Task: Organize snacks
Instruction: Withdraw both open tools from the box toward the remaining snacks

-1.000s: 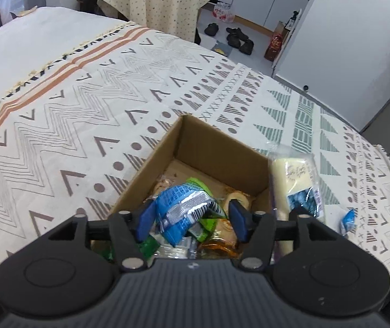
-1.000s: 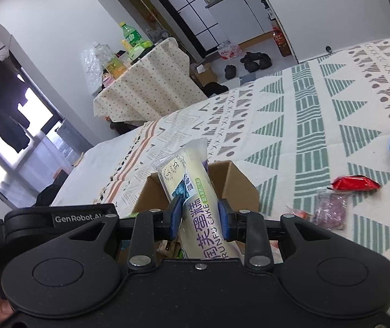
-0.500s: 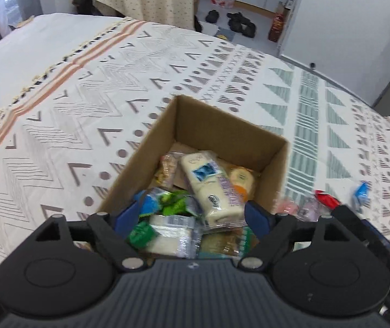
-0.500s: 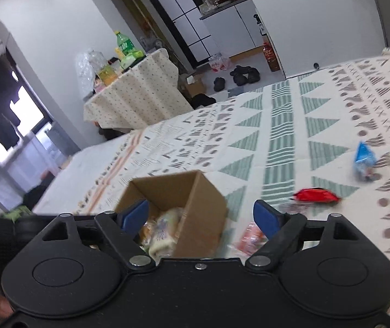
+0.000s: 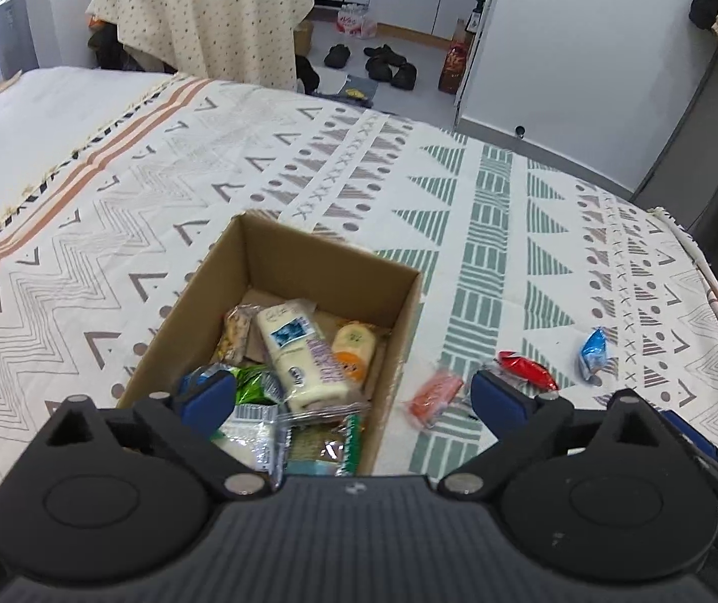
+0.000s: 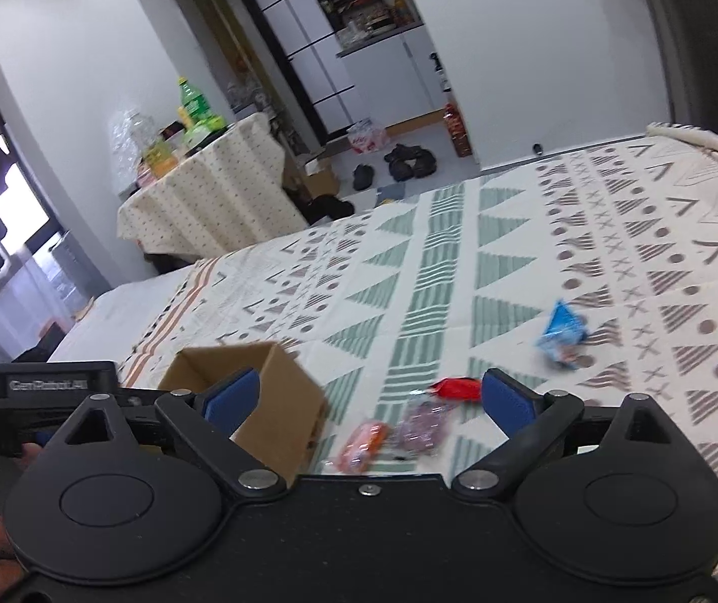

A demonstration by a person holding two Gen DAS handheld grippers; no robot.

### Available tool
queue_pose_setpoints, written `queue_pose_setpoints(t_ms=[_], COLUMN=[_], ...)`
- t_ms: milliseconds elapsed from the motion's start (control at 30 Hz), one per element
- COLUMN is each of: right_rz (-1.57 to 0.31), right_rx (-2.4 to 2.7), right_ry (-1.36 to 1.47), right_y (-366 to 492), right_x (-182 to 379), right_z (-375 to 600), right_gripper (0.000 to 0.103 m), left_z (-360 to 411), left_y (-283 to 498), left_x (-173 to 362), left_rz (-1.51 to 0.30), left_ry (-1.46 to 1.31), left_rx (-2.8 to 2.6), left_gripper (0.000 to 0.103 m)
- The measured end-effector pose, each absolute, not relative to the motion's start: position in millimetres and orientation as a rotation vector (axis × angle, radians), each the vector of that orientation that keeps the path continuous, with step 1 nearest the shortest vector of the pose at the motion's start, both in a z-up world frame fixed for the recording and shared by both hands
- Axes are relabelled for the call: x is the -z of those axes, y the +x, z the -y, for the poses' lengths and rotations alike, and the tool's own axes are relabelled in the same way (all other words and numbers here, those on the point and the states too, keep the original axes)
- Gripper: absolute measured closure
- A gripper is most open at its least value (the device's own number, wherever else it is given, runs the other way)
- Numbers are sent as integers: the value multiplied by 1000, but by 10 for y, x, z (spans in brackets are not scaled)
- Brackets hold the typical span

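Both tools, our left tool (image 5: 351, 394) and right tool (image 6: 369, 397), stand spread and grip nothing. We see the cardboard box (image 5: 278, 271) on the patterned bedspread (image 5: 484, 231), packed with snacks (a pale cake bar (image 5: 301, 352) on top). Beside it lie orange (image 6: 361, 444), red (image 6: 454, 388) and blue (image 6: 562, 334) packets.

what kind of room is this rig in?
Likely a lived-in studio flat: a bed under a patterned woven blanket, black shoes on the floor, and a table draped in a dotted cream cloth holding bottles.
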State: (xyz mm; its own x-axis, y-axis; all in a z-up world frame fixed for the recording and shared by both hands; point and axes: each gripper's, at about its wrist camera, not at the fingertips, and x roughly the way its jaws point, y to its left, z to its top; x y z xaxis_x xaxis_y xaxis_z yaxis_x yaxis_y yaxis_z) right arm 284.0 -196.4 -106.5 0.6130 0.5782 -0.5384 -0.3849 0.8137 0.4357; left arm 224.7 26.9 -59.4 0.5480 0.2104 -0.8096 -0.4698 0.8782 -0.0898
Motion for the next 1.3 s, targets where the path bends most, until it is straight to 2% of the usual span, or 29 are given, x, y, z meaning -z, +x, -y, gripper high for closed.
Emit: queue_pose_setpoints(t_ms=[300,400,800,967,1133,1233,1300], right_rz=[-730,-735,-784,-818,-847,-854,-860], right_rx=[-535,-539,-447,-403,-376,-367,-366], right_ry=[366,372,467,526,555,560,561], right_y=[2939,2960,3154,3237,3313,3357,3392], right_x=[1157,1186,1363,1486,1596,1640,1669], right_z=[2302,2343,2706,2853,2901,2921,2929], right_gripper=[4,0,0,4,12,15,19], left_z=[-23,55,312,392,460,481,477], left_y=[2354,2415,2680,2761,2858,2954,3020], left_x=[507,499,649,814,993,1131,1231], left_rz=[-879,-872,-898,-913,-930,-958,-977], left_ry=[-310,-303,-268,-264,-274,-290,-316], left_rx=[-377,-365,-326,-265,-222,-203,-192], left_gripper=[0,0,1,3,14,26,39])
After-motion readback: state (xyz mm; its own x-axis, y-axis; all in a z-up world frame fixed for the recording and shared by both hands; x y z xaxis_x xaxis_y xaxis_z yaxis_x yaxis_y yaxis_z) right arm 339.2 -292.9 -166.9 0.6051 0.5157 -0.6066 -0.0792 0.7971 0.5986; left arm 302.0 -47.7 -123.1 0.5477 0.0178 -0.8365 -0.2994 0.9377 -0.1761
